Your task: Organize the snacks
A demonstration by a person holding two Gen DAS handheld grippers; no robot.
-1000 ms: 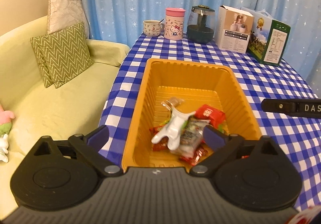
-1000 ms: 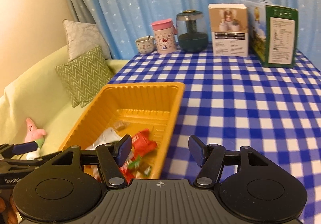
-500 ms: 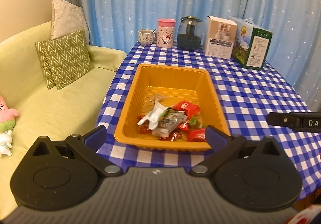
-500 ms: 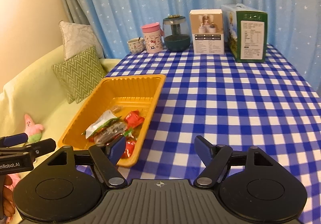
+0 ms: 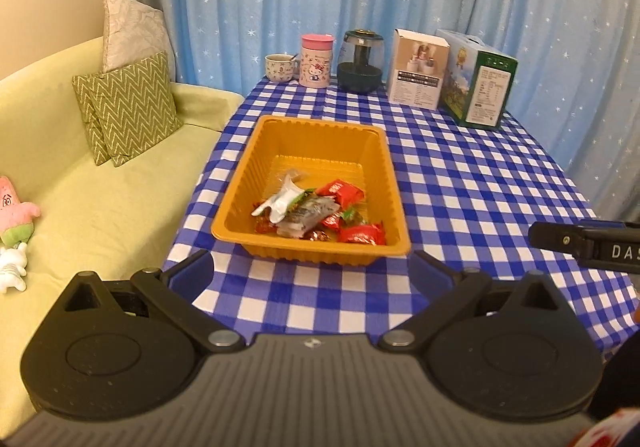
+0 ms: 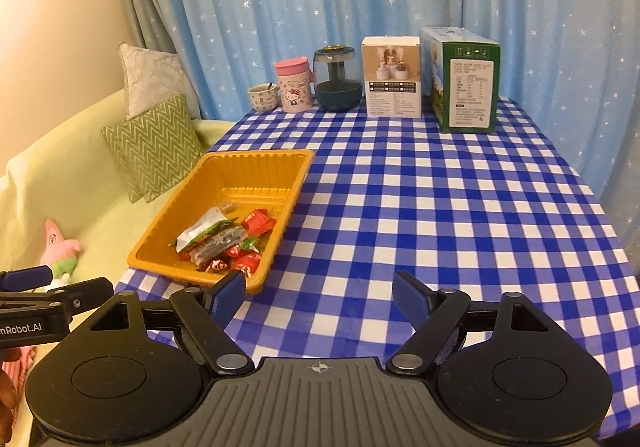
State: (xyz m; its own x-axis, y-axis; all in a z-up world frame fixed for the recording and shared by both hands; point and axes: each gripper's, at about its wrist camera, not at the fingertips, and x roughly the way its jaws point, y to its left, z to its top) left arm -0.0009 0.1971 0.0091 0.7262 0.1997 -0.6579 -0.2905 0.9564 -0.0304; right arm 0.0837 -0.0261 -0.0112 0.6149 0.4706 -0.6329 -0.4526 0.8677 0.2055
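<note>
- Centre and right of right wrist frame: bare checked tablecloth [image 6: 440,207], open passage.
- Left of centre: orange tray [image 6: 256,167] with raised walls, its floor partly filled by wrapped snacks [image 6: 224,239].
- Upper centre: cup [image 6: 263,97], pink canister [image 6: 295,85], glass jar [image 6: 338,79], white box [image 6: 391,77] and green box [image 6: 466,81] line the far edge.
- Left edge: sofa [image 6: 60,175] beside the table.

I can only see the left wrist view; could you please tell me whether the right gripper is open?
Observer: Yes, the right gripper is open, with nothing between its fingers.
Operator: Thank you. What does it point at?
Observer: At the checked tablecloth, just right of the orange tray.
Operator: And how does my left gripper look from there?
Observer: The left gripper shows side-on at the left edge of that view, short of the tray's near rim.
</note>
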